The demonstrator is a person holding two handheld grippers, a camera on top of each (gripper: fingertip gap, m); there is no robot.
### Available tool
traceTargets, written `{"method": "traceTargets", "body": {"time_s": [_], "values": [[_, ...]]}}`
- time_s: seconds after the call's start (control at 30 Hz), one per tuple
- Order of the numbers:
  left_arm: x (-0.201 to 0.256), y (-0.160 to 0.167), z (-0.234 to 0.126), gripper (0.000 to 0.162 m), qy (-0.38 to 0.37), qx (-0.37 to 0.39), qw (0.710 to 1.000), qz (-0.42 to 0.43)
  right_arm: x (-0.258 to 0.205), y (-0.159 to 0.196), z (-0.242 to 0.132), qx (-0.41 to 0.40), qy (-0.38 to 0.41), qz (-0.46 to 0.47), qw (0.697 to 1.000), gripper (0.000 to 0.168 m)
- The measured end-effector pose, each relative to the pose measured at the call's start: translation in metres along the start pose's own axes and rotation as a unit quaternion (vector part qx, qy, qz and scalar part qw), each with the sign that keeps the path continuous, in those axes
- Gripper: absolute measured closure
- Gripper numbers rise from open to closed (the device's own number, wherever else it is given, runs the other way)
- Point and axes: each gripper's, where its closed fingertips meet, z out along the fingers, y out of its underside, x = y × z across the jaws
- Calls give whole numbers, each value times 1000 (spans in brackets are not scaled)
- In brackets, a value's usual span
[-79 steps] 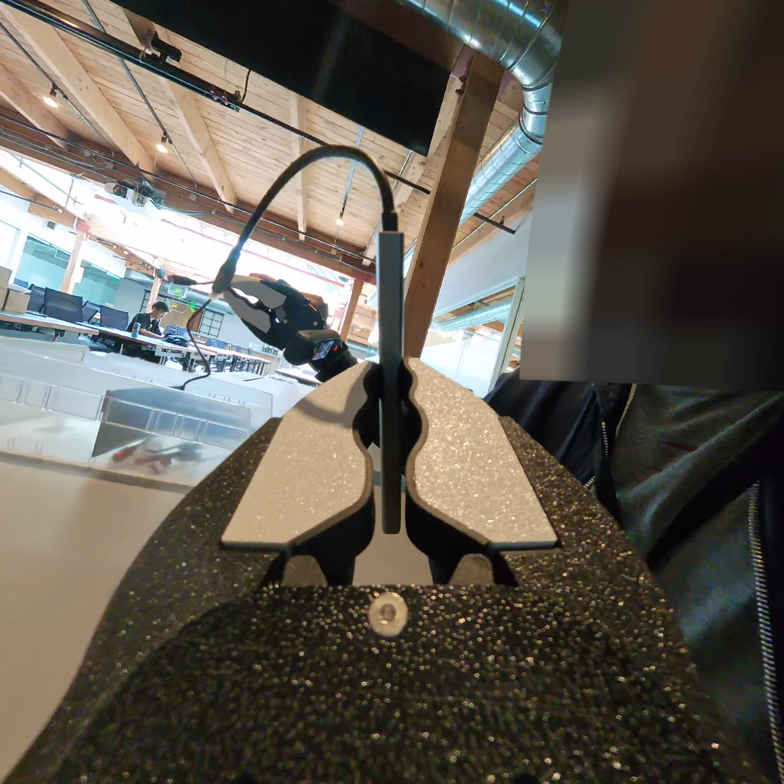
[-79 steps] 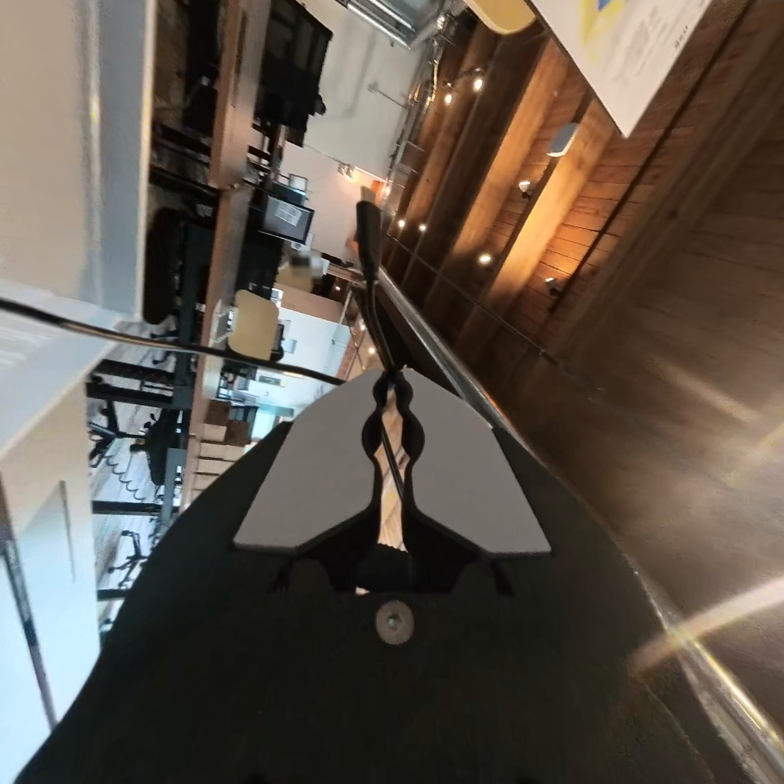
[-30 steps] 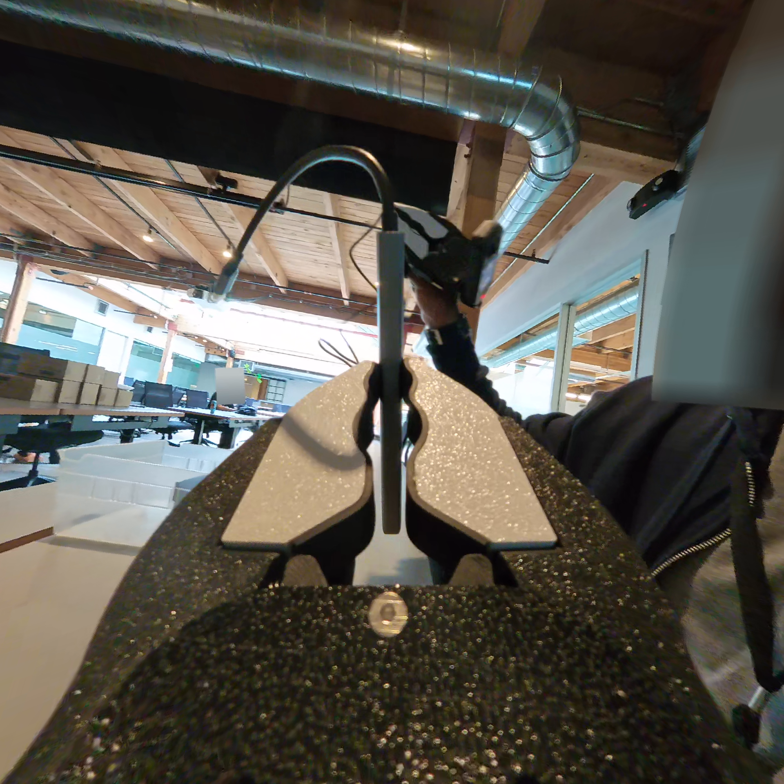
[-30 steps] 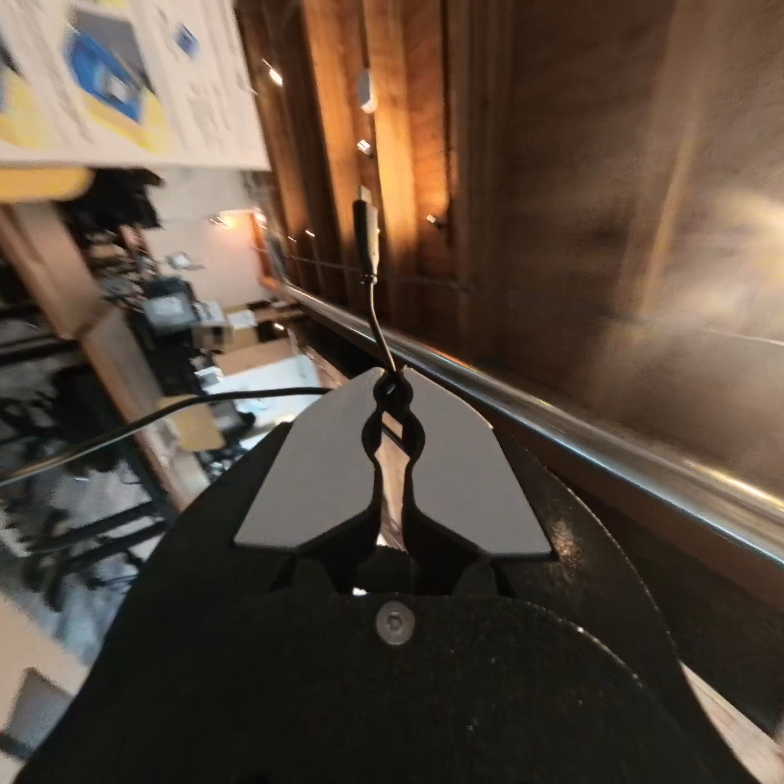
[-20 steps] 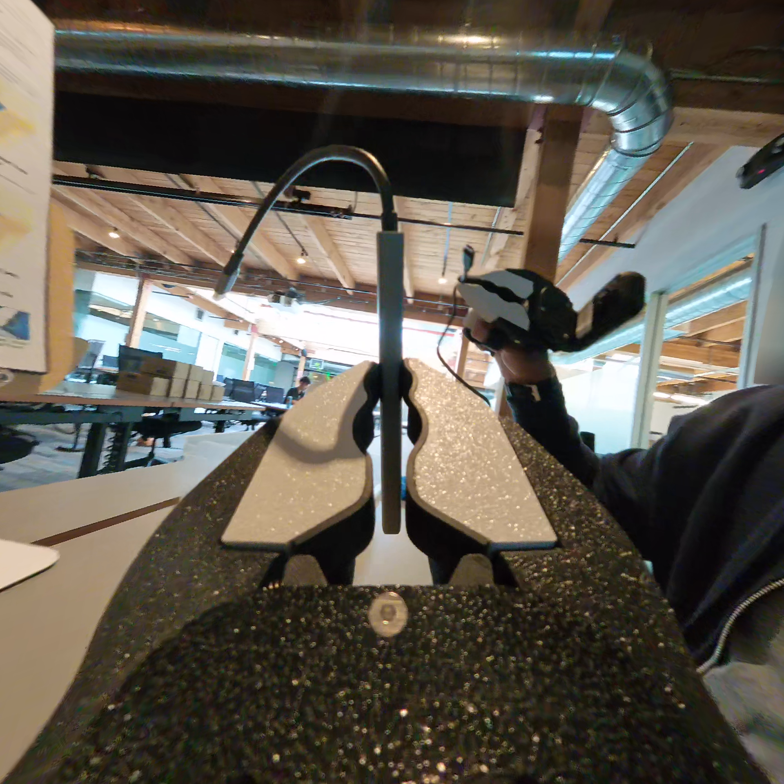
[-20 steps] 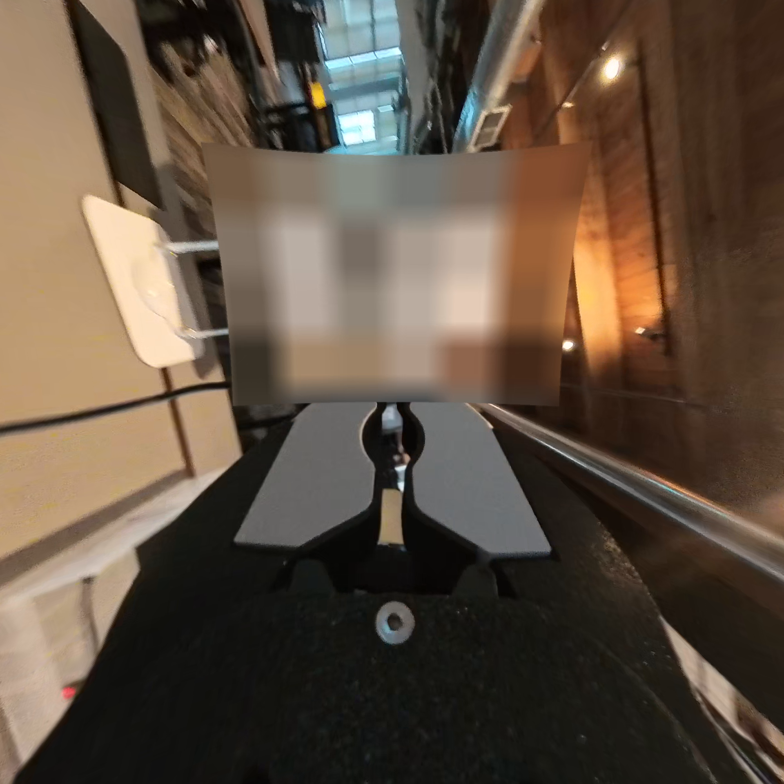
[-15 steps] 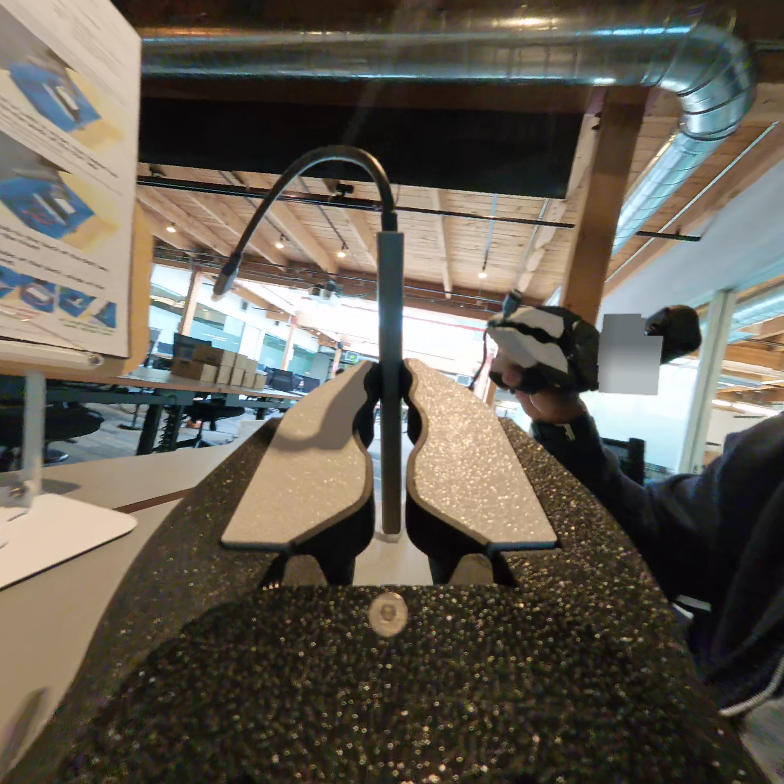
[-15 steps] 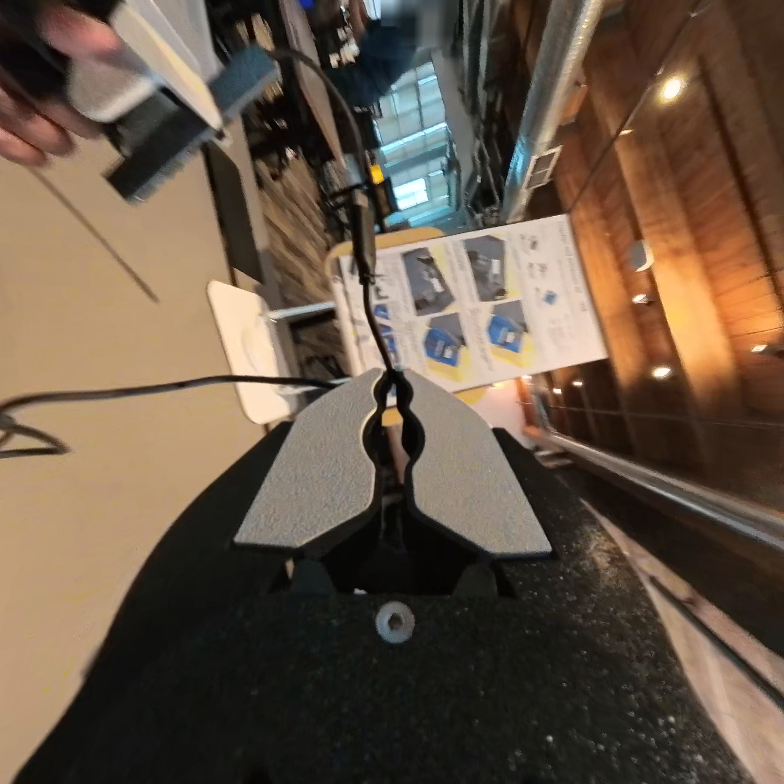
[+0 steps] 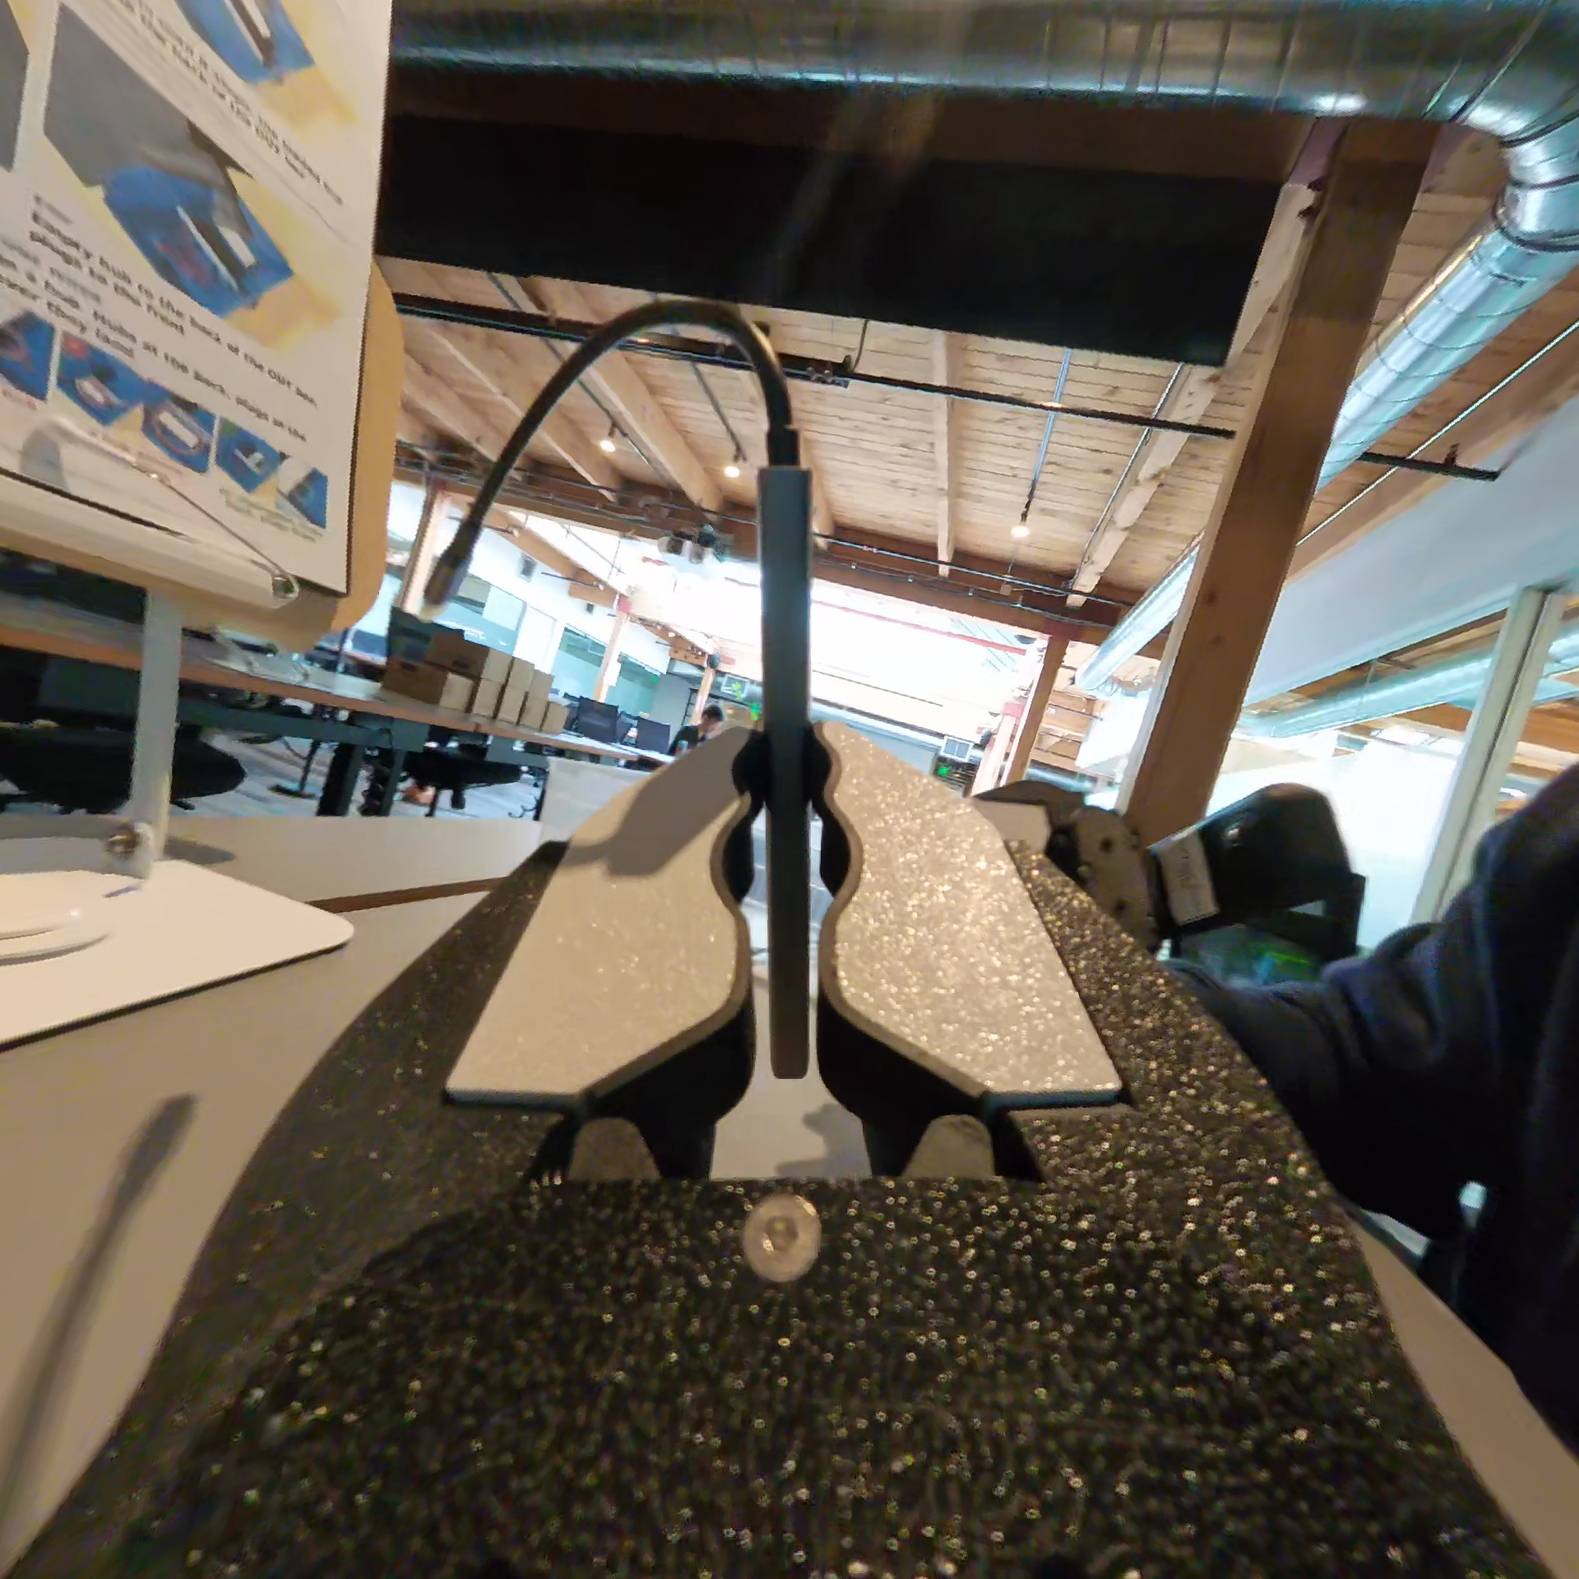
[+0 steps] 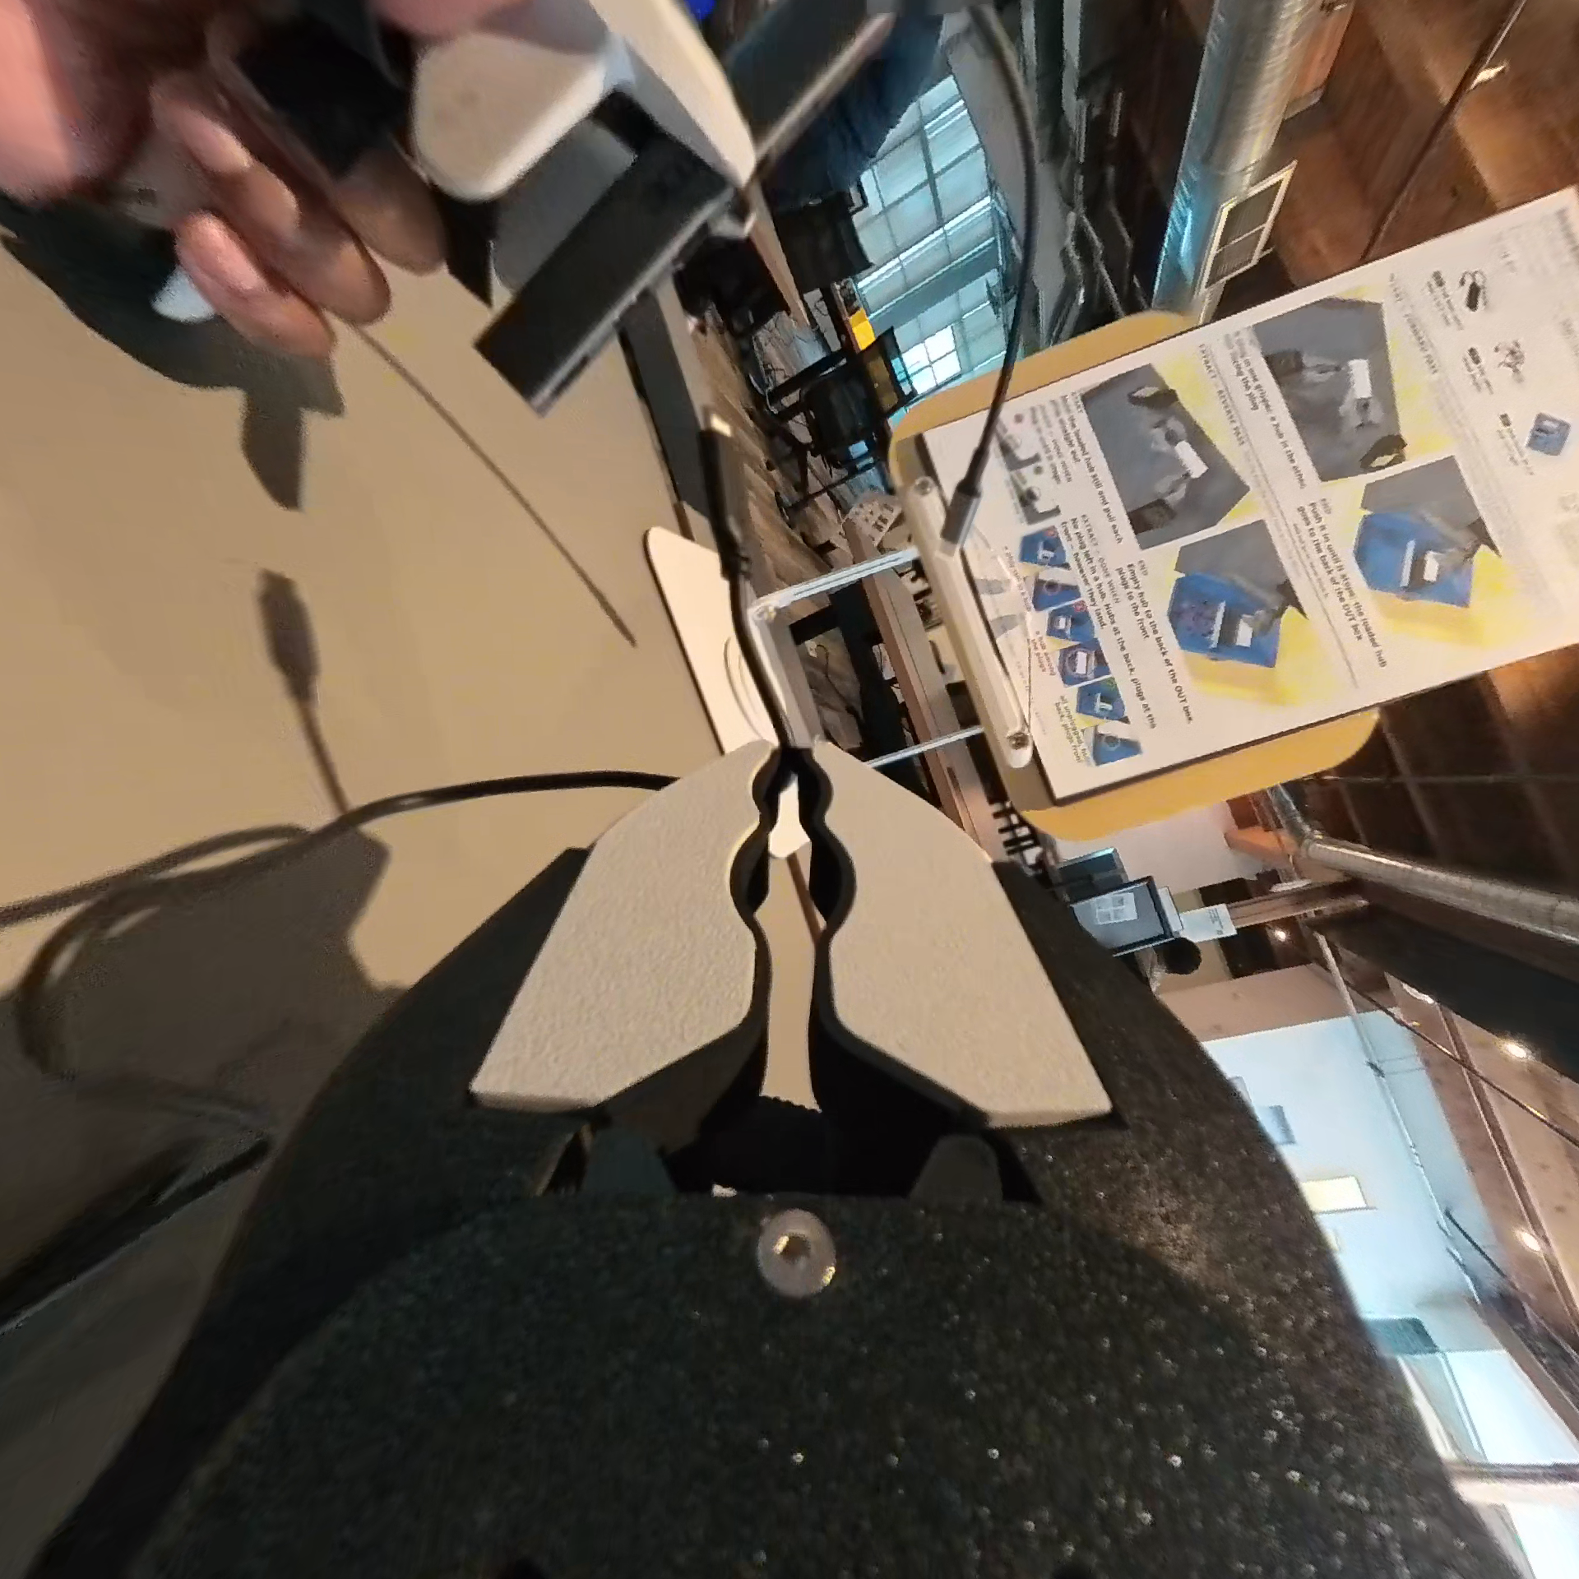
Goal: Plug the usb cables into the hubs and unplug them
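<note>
My left gripper point(image 9: 786, 760) is closed tight on the hub point(image 9: 786, 769), a slim grey bar standing edge-on btwn the pads, sticking up well past the tips. From the hub's top its short black lead point(image 9: 598, 359) arches over to the left and hangs free, w/ the plug point(image 9: 446, 577) dangling in air, not in anything. Left of that I see the instruction sheet point(image 9: 171, 256) on its white stand point(image 9: 162, 931), which sits on the grey table point(image 9: 102, 1196). Off to the right, low, is my right gripper point(image 9: 1196, 863) w/ a dark sleeve point(image 9: 1410, 1051) behind it. My right gripper point(image 10: 790, 752) is pinched almost fully shut on a thin black usb cable point(image 10: 743, 632) right at the tips; only the cable thickness keeps the pads apart. The cable's connector point(image 10: 713, 453) pokes forward past the tips, free in air, not touching the hub. The rest of the cable runs off left over the table point(image 10: 171, 598) and loops back. Right view is rolled sideways; top left shows my left hand point(image 10: 214, 171) on the left gripper, blurred, w/ the hub's lead point(image 10: 1017, 256) and plug point(image 10: 961, 504) hanging in front of the sheet point(image 10: 1282, 513). Cable connector and hub are apart, nothing plugged.
</note>
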Motion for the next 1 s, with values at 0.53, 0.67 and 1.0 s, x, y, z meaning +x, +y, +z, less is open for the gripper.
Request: {"method": "traceTargets", "body": {"time_s": [0.53, 0.67, 1.0], "values": [[4, 11, 3, 153, -3, -67, 997, -41, -62, 34, 17, -56, -137, 51, 988, 165], [6, 2, 4, 153, 2, -65, 995, -75, -86, 32, 19, -77, -201, 38, 976, 165], [2, 11, 3, 153, -17, -125, 991, -50, -109, 35, 24, -81, -264, 58, 959, 165]]}}
